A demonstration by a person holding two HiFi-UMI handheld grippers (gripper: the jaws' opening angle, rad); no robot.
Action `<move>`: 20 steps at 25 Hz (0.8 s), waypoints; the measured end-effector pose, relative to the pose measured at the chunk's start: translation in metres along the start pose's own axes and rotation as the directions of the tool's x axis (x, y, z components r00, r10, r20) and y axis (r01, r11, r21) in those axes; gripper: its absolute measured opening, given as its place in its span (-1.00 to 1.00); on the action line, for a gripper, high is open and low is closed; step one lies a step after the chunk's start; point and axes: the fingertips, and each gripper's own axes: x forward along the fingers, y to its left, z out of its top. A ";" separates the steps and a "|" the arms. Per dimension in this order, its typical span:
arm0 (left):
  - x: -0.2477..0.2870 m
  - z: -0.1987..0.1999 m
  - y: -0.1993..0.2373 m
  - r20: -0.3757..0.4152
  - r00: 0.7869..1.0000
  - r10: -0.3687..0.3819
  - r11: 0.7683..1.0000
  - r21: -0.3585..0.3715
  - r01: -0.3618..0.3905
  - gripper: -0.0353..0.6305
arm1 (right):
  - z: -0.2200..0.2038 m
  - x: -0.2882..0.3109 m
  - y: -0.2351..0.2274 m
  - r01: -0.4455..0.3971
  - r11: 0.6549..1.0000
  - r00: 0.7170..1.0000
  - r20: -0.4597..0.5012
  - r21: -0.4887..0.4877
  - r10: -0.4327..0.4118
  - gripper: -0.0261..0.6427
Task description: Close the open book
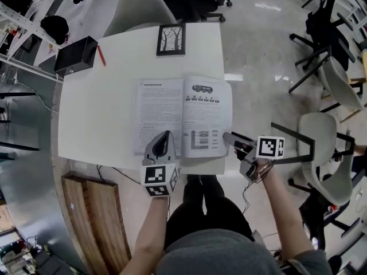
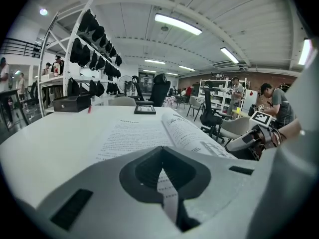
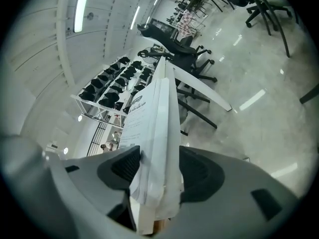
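Observation:
An open book (image 1: pixel 183 116) lies flat on the white table (image 1: pixel 97 113), near its front edge. My left gripper (image 1: pixel 166 135) rests on the bottom of the left page, jaws shut tip to tip. In the left gripper view that gripper (image 2: pixel 160 156) has printed text (image 2: pixel 134 133) spread out beyond it. My right gripper (image 1: pixel 229 137) is at the book's lower right corner, at the table's edge. In the right gripper view its jaws (image 3: pixel 157 168) stand wide, rolled on their side, with the stack of right-hand pages (image 3: pixel 149 113) and the table's edge between them. I cannot tell whether the pads press.
A framed picture (image 1: pixel 171 39) lies at the table's far edge. A black box (image 1: pixel 75 55) and a red pen (image 1: pixel 101 55) sit at the far left corner. Chairs stand behind the table (image 1: pixel 137 7) and to the right (image 1: pixel 321 148). A wooden board (image 1: pixel 97 222) lies on the floor at left.

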 end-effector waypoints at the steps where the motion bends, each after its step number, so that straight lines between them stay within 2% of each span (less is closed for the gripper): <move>1: 0.000 0.000 0.000 -0.001 1.000 0.000 1.000 0.003 0.000 -0.88 | 0.000 0.000 0.000 0.008 1.000 1.000 -0.003 0.001 -0.008 -0.18; 7: 0.000 0.000 -0.001 -0.006 1.000 -0.004 1.000 0.007 0.004 -0.88 | 0.002 0.005 0.015 -0.041 0.998 0.999 -0.011 -0.056 0.040 -0.32; 20: 0.001 -0.001 0.000 -0.004 1.000 -0.015 1.000 0.015 0.015 -0.88 | 0.010 -0.009 0.023 0.034 0.991 0.999 0.040 -0.126 -0.029 -0.66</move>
